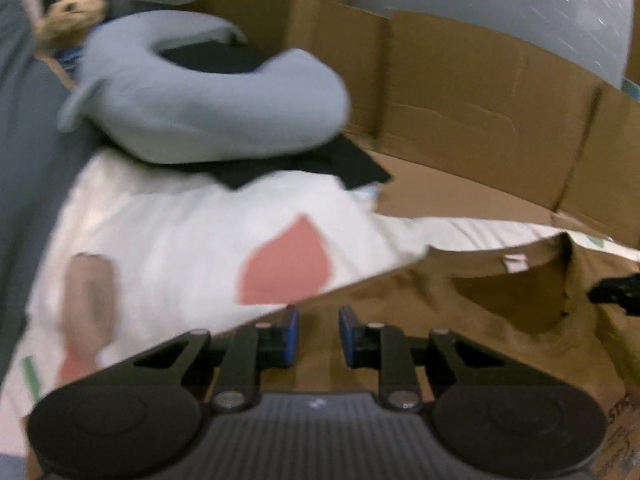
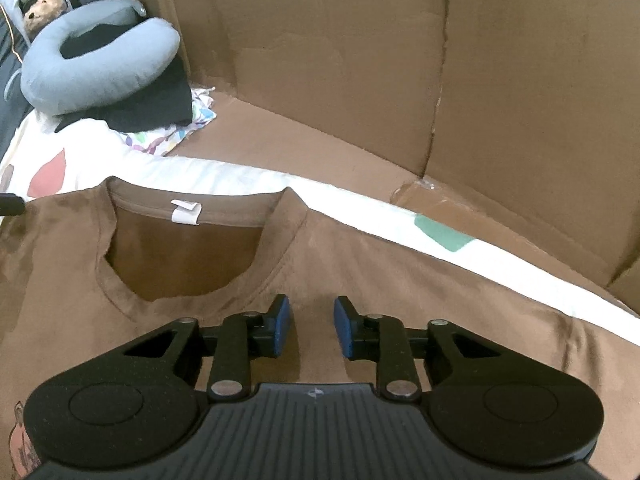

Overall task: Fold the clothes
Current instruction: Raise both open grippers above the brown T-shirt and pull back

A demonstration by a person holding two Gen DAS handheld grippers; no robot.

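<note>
A brown T-shirt lies spread flat, front up, on a white sheet with coloured patches, its collar and white neck label towards the cardboard walls. No fold shows in it yet: the neck opening lies open and the shoulders reach out to either side, so by the look of it the folding is at its very start, with every fold of this shirt left to make.

The right gripper hovers low over the shirt's right shoulder, just beside the collar; its blue-padded fingers stand partly apart with only bare cloth seen in the gap, nothing pinched. The left gripper sits at the shirt's other shoulder edge, where brown cloth meets the sheet, fingers likewise partly apart and holding nothing.

Beyond, a grey-blue neck pillow rests on dark folded clothing, perhaps finished pieces, though I cannot tell
</note>
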